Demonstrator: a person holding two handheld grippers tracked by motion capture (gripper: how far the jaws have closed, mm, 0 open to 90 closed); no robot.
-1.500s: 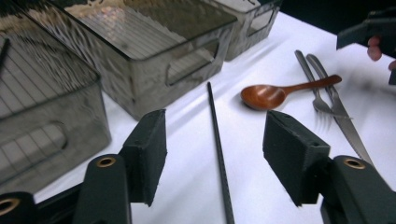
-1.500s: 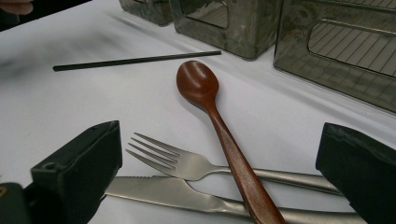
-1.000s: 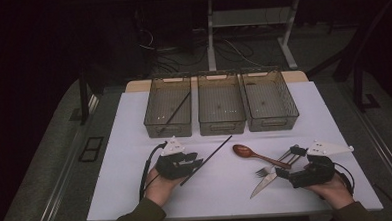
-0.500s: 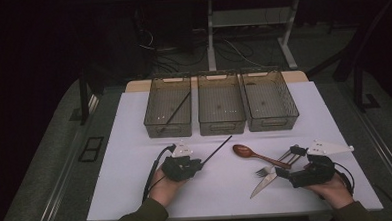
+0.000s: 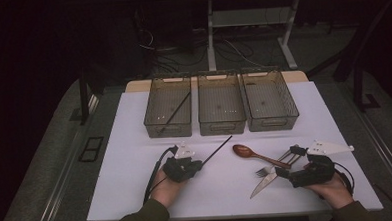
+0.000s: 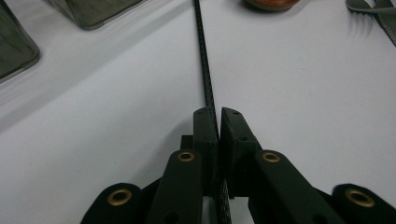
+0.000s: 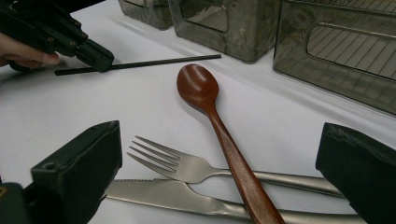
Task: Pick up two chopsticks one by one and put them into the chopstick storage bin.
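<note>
From the high view we see our left gripper [image 5: 199, 165] gripping the black chopstick [image 5: 217, 150] on the white table [image 5: 130, 143], below the bins. Left gripper view: jaws have just closed on its near end for lifting. Right gripper view: right gripper [image 7: 219, 172] gapes wide over fork [image 7: 187, 165], waiting

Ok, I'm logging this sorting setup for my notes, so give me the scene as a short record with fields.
left gripper: jaws have just been closing, now shut on the black chopstick
right gripper: open, resting near the cutlery
wooden spoon: lies across the fork handle
knife: flat on the table, beside the fork
bins: three in a row; the left one holds another black stick
table: white top
</note>
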